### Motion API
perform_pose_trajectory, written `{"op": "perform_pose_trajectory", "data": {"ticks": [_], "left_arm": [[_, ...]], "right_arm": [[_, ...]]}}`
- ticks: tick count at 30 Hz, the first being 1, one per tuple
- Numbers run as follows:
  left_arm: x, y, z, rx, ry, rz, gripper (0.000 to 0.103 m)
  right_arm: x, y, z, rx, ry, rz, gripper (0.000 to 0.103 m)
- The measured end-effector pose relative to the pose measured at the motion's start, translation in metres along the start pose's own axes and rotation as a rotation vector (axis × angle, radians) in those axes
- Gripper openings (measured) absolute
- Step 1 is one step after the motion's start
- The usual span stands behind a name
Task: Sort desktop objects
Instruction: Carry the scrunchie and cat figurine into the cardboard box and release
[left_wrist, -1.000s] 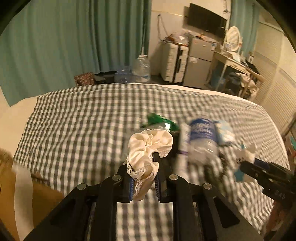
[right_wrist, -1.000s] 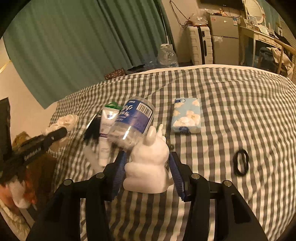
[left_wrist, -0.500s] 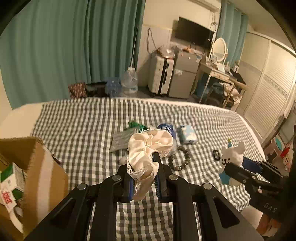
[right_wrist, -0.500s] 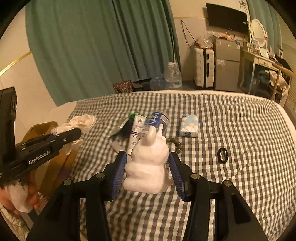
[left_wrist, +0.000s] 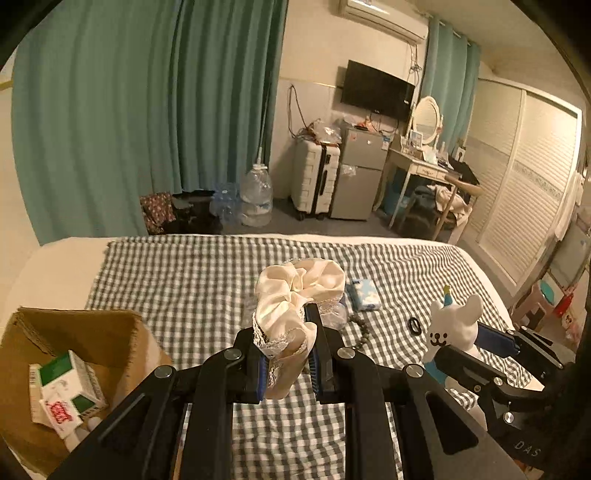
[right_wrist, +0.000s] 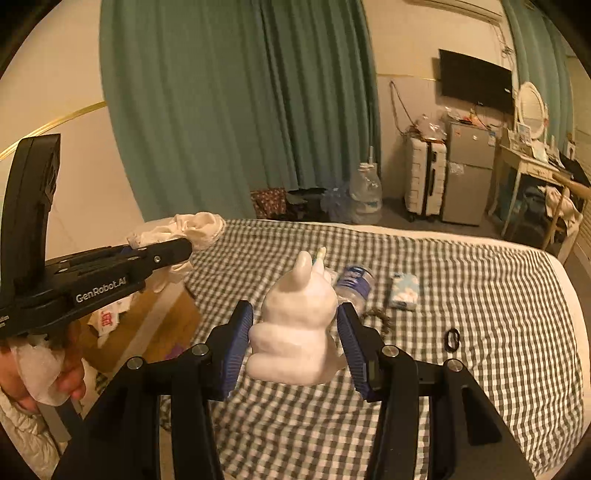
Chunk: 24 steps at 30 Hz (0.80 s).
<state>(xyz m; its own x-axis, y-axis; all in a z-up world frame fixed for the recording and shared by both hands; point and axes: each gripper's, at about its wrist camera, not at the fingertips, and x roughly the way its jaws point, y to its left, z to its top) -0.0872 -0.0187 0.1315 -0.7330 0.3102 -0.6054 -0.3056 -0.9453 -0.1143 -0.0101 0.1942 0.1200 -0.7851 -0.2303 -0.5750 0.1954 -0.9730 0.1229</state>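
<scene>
- The left hand-held gripper (left_wrist: 287, 343) is closed on a cream satin scrunchie (left_wrist: 295, 291). The glossy, ruffled fabric, edged with lace, bulges up and forward past the fingertips, and a lace-trimmed fold hangs down between the blue pads.
- The right hand-held gripper (right_wrist: 295, 332) is clamped around a white bunny figurine (right_wrist: 295, 325), one ribbed blue pad on each flank. The figurine is smooth, matte and rounded, with upright ears pointing away from the camera.
- In the left wrist view the figurine (left_wrist: 454, 328) shows a small drawn face, off to the right of the left hand-held gripper.
- A brown corrugated cardboard box (left_wrist: 81, 332) sits open below and to the left of the left hand-held gripper; green-and-white cartons (left_wrist: 66, 384) lie inside.
- Ahead of both hand-held grippers, on the bed's grey-and-white checked cloth (right_wrist: 480, 280), lie a clear plastic bottle (right_wrist: 354, 284) on its side with a blue label, a pale blue tissue pack (right_wrist: 404, 291) with a cloud print, a string of dark beads (right_wrist: 380, 319) and a black hair tie (right_wrist: 452, 339).
</scene>
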Motion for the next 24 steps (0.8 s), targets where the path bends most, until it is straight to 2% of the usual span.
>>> {"op": "perform_pose_trajectory", "data": {"ticks": [5, 9, 18, 21, 24], "left_arm": [[-0.031, 0.035, 0.007, -0.055, -0.043, 0.016, 0.017], [-0.051, 0.074, 0.007, -0.088, -0.062, 0.059, 0.018], [-0.068, 0.182, -0.033, -0.198, -0.039, 0.262, 0.018], [-0.064, 0.210, -0.050, -0.229, -0.017, 0.313, 0.018], [-0.057, 0.237, -0.067, -0.273, 0.011, 0.336, 0.018]], "right_arm": [[-0.006, 0.037, 0.014, -0.049, -0.039, 0.021, 0.047], [0.004, 0.072, 0.026, -0.071, -0.035, 0.093, 0.047], [0.068, 0.166, 0.036, -0.109, 0.062, 0.293, 0.047], [0.094, 0.193, 0.031, -0.133, 0.116, 0.332, 0.047], [0.118, 0.212, 0.025, -0.154, 0.146, 0.325, 0.047]]}}
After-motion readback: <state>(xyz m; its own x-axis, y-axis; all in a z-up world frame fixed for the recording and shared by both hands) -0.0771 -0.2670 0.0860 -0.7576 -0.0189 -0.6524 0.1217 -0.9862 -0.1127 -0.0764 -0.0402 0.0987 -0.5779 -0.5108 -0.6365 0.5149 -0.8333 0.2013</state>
